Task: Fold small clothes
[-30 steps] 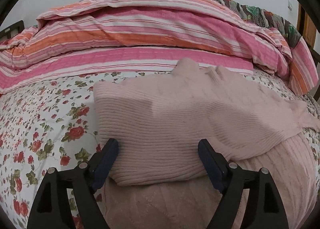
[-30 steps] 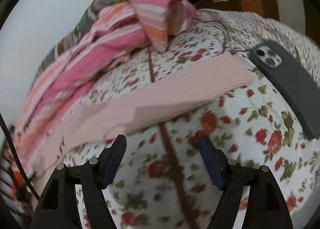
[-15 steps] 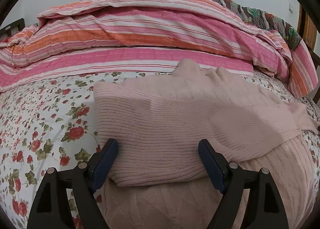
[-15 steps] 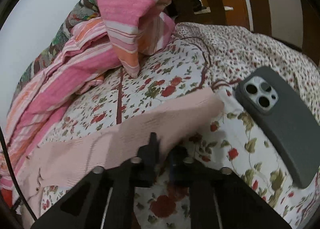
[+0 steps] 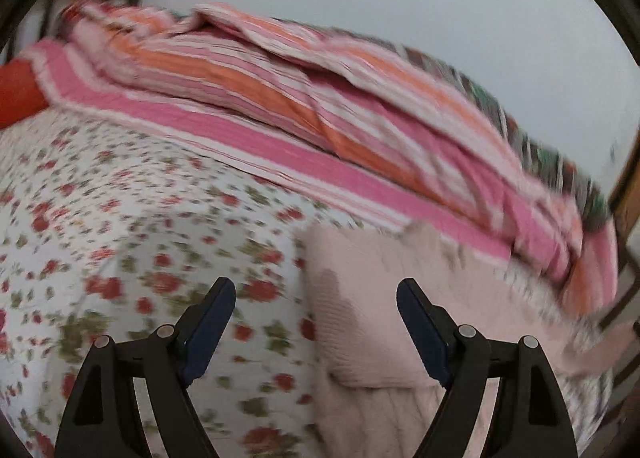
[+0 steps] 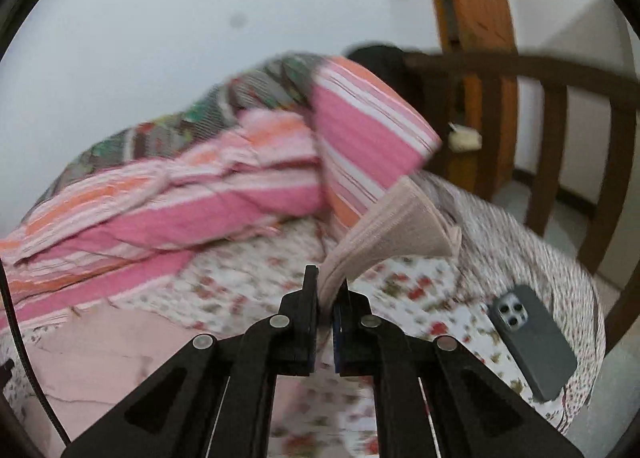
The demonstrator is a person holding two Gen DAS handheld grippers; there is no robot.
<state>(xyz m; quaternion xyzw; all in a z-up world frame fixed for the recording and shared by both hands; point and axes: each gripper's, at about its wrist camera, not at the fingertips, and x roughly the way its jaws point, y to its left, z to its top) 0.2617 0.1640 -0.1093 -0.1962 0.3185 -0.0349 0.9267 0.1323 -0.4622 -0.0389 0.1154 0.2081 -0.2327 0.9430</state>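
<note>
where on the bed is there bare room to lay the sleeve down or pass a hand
Bare floral sheet lies left of the sweater, below the striped quilt; the open left tool hangs over its edge. A narrower strip of sheet runs between the right tool, shut on the sleeve, and the phone. It is crowded along the quilt and by the phone.

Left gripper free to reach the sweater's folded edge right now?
Probably yes. The left gripper has its jaws open and empty, and the pink sweater lies just ahead on the floral sheet, nothing between them.
</note>
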